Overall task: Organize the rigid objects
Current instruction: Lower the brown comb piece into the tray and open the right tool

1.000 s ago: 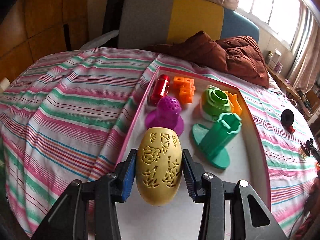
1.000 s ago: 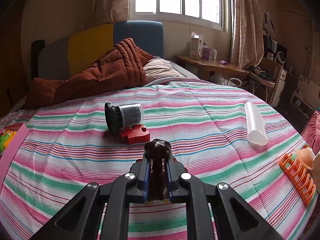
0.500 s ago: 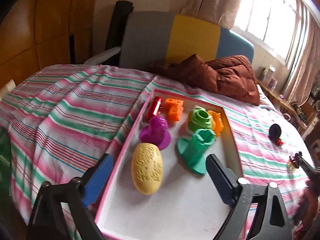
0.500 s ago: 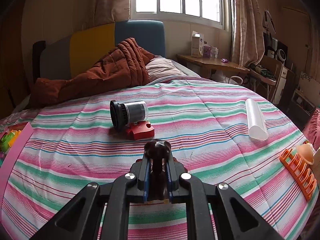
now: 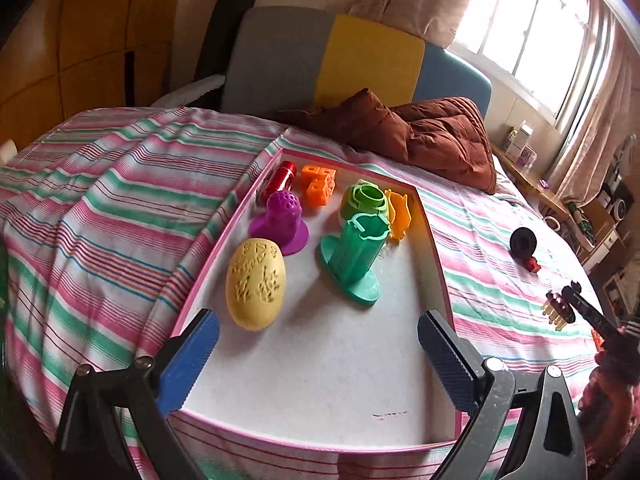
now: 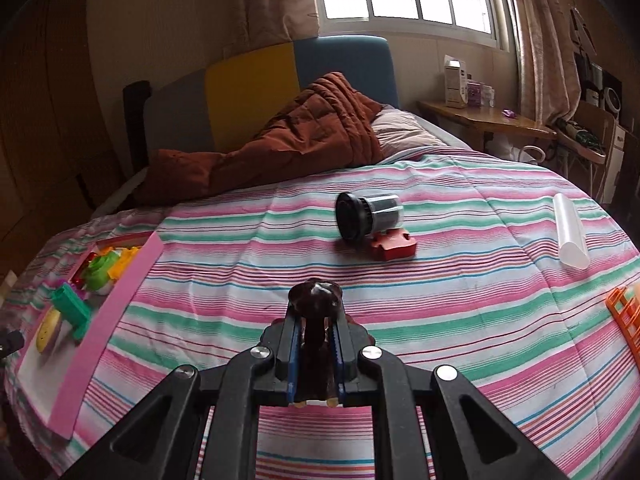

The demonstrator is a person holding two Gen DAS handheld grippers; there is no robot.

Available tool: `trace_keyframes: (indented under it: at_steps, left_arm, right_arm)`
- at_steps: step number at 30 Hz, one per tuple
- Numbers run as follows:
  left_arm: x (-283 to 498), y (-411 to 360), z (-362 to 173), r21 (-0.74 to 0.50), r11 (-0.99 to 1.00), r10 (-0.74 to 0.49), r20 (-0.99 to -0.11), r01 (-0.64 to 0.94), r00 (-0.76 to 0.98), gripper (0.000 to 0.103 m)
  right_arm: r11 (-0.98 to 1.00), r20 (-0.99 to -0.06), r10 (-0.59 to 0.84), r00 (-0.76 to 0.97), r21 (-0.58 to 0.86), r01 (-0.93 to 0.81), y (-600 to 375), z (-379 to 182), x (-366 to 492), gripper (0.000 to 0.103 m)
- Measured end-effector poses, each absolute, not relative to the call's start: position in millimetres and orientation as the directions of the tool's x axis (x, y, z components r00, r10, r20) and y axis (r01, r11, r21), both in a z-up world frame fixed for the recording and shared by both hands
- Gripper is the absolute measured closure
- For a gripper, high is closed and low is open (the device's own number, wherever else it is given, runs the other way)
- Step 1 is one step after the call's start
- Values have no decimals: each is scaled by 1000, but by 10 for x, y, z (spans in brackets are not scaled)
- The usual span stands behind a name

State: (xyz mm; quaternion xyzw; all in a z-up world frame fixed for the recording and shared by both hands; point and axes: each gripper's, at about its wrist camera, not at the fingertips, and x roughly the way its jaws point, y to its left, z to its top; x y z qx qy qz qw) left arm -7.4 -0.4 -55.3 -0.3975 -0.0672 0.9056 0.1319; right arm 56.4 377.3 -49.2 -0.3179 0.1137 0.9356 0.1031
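Note:
A pink-rimmed white tray [image 5: 436,248] lies on the striped bed. In it are a yellow patterned egg [image 5: 256,283], a purple piece [image 5: 282,220], a green stand [image 5: 356,258], a red cylinder [image 5: 280,178], orange blocks [image 5: 320,184] and a light-green ring piece [image 5: 366,200]. My left gripper [image 5: 318,350] is open and empty above the tray's near end, behind the egg. My right gripper [image 6: 316,332] is shut on a dark brown piece [image 6: 316,298] above the bedspread. The tray also shows at the left of the right wrist view [image 6: 116,312].
A black-capped jar [image 6: 368,216] rests against a red puzzle block [image 6: 390,244] mid-bed. A clear tube [image 6: 570,236] lies to the right, an orange rack [image 6: 626,320] at the right edge. A brown quilt [image 6: 288,144] is heaped by the headboard.
My left gripper let go of the yellow egg, opened wide and drew back; the egg now lies in the tray. My right gripper swung left with the brown piece, bringing the tray into view.

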Motion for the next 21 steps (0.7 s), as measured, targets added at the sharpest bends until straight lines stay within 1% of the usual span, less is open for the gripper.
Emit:
trace_keyframes:
  at_steps: [7, 13, 16, 21]
  left_arm:
    - [-44, -40, -556, -233, -954, 298, -704, -187, -645, 3]
    - [-8, -112, -561, -235, -954, 298, -699, -184, -650, 3]
    - [-6, -167, -558, -243, -954, 296, -697, -173, -653, 3]
    - [7, -271, -550, -257, -954, 292, -694, -152, -659, 3]
  right_arm:
    - [-965, -615, -36, -788, 226, -132, 3279, -328, 423, 91]
    - [-958, -594, -189, -782, 286, 15, 2710, -183, 225, 91]
    - [-957, -586, -238, -775, 279, 82, 2417, -128, 92, 91]
    - [-959, -585, -271, -764, 235, 160, 2033, -92, -155, 91]
